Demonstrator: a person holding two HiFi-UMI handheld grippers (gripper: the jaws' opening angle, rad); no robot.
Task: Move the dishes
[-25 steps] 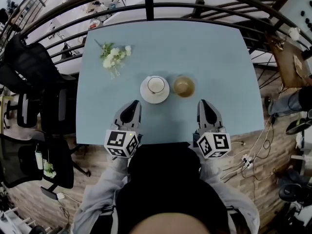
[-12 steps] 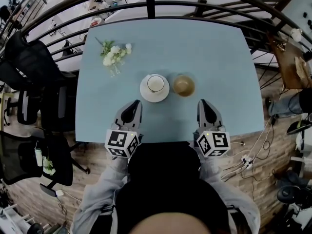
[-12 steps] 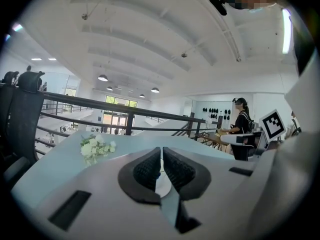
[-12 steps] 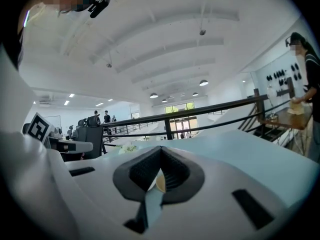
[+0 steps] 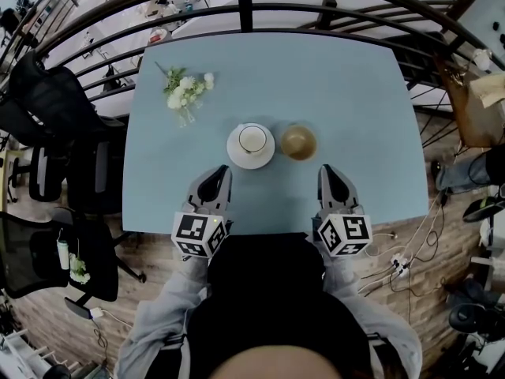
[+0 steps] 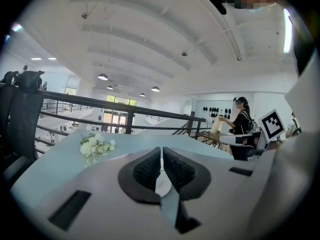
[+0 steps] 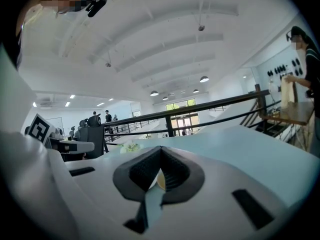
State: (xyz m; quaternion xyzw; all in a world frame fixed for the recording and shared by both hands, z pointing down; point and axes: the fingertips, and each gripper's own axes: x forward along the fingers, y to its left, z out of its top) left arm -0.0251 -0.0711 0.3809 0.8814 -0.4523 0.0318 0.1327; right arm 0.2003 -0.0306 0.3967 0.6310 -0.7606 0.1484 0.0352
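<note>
The cup and saucer (image 5: 251, 144) and brown bowl (image 5: 299, 142) sit side by side mid-counter (image 5: 355, 93), with a flower sprig (image 5: 185, 91) off to the far left. The left tongs (image 5: 218, 170) and right tongs (image 5: 327, 170) lie just short of the dishes, both closed and empty. Only the gripper views show a standing person (image 6: 242, 115) beyond the railing (image 6: 100, 101). Nothing has shifted since the earlier frames.

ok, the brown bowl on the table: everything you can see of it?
The brown bowl is small, round, tan inside with a darker rim, seemingly ceramic. It stands upright on the blue table, just right of the white saucer; whether they touch is unclear. The right claw sits short of it, apart.
</note>
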